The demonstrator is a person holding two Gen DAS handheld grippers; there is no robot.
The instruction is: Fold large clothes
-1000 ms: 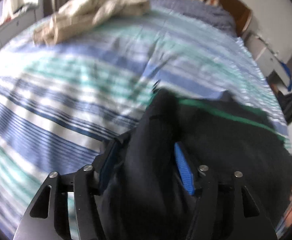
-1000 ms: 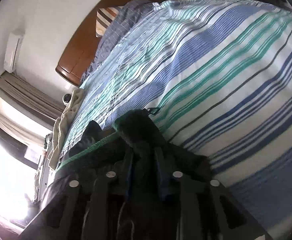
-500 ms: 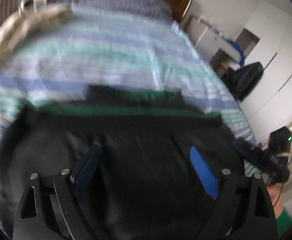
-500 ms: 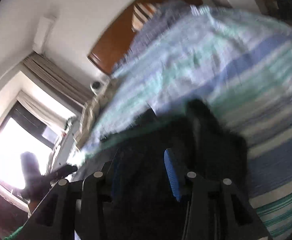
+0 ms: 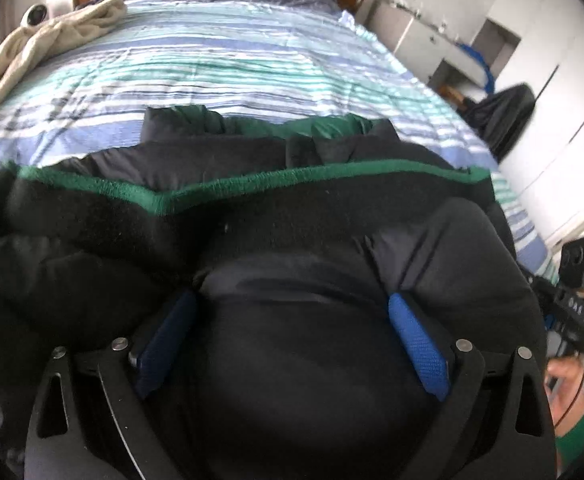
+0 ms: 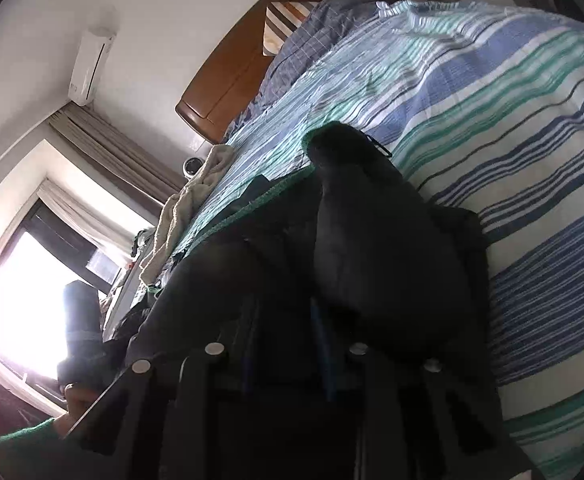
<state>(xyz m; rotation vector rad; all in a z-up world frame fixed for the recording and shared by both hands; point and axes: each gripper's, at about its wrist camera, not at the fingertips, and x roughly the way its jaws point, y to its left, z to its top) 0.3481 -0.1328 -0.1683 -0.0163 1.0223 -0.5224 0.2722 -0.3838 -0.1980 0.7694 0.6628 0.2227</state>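
Keeping the right gripper (image 6: 287, 344) fingers pinched on the black jacket (image 5: 292, 240) while the left gripper (image 5: 292, 344), fingers just spread wide and gripping nothing, presses the fold flat on the bed (image 5: 219, 64).

Left claw (image 5: 292, 336) jaws just opened wide, angled down, right claw (image 6: 283, 356) jaws just narrowed, nearly shut

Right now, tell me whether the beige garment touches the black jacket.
Apart. The left wrist view shows the beige garment near the headboard and the black jacket nearer the camera, with a wide band of striped bedcover between them.
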